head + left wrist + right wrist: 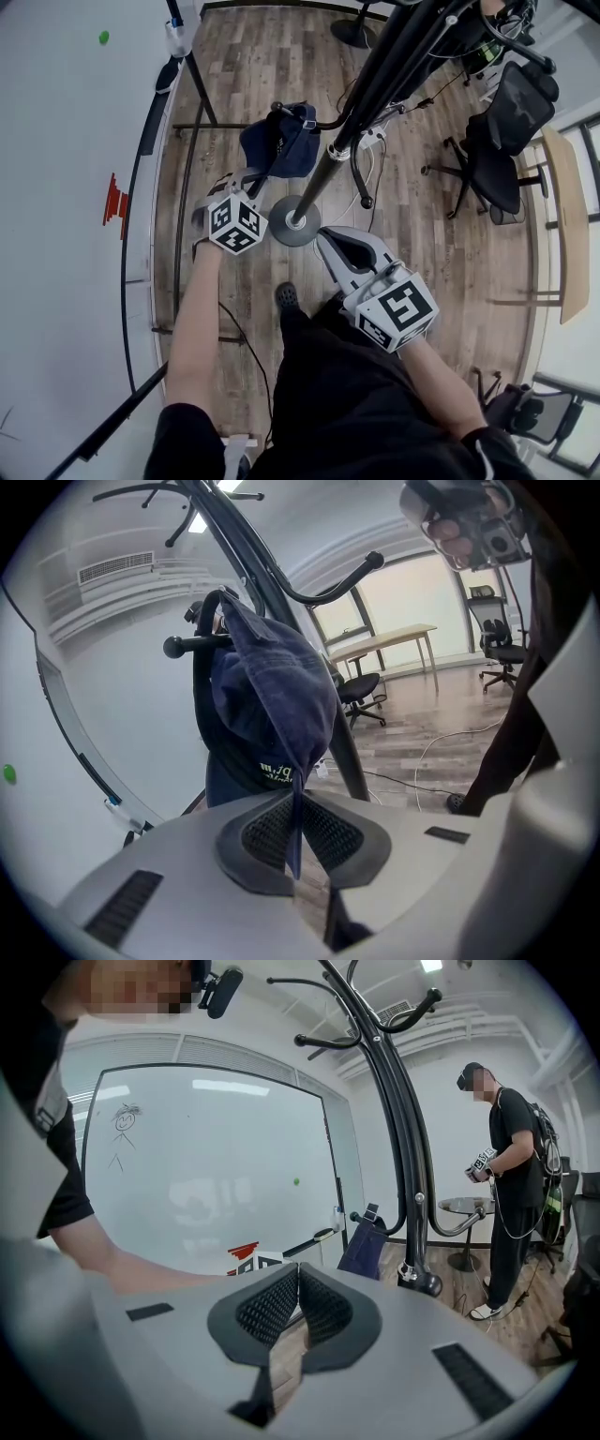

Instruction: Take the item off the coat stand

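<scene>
We had the left gripper [297,803] pinched on the lower edge of the navy cap [272,696], which hung from a peg of the coat stand [349,755]. The right gripper [297,1274] was closed on nothing.

Office room, wall whiteboard [206,1166] with marker doodle, black swivel chairs [502,131] on castors, long pale bench [384,641] by the window [412,592], wood-plank floor [441,244], coat stand [380,75]

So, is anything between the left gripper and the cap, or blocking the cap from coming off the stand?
Nothing stands between them: the left gripper is clamped on the cap at its lower edge. The cap hangs over a knobbed peg of the coat stand, which it must clear.
</scene>
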Tool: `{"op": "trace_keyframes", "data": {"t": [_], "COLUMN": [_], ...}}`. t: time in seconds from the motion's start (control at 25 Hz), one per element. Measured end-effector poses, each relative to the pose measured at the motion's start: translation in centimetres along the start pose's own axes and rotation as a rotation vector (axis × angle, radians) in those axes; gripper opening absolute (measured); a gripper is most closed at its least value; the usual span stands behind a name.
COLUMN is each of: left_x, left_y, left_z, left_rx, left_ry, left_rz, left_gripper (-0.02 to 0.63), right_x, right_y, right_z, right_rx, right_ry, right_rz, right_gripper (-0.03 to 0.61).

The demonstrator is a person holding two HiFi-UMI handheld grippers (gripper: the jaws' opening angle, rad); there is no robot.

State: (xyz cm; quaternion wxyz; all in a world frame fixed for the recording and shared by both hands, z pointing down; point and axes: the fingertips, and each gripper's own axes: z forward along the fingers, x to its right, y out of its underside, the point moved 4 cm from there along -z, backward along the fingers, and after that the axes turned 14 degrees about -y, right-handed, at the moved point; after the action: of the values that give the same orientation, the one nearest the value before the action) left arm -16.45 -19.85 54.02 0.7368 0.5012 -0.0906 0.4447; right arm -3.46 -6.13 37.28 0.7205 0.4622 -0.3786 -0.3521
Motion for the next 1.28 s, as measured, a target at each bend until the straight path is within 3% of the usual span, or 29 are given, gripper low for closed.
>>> {"op": "trace_keyframes", "data": {"t": [0.44,0.76,1.28], "left_x": [-2.0,-3.2,-2.2], "left_y": [1.7,2.8,4.4], "left_z": [-0.4,-1.0,-2.8], "left_rx": [-0.038,-0.052,-0.109], "left_ry": [-0.046,-0.091,-0.092], "left_rz": [-0.066,-0.172,-0.192], "left_gripper": [0.032,0.032,0.032], "right_x": [-0.1,-0.2,-0.6], "right_y": [0.0,-0.4,-0.6], "right_z": [0.4,0.8,0.7], "right_rx": [0.001,0.008,0.04], "right_ry": [-0.014,-0.021,-0.038], "right_rz": [-0.002,-0.004,0.006], "right_gripper": [0.032,0.031,0.032]}}
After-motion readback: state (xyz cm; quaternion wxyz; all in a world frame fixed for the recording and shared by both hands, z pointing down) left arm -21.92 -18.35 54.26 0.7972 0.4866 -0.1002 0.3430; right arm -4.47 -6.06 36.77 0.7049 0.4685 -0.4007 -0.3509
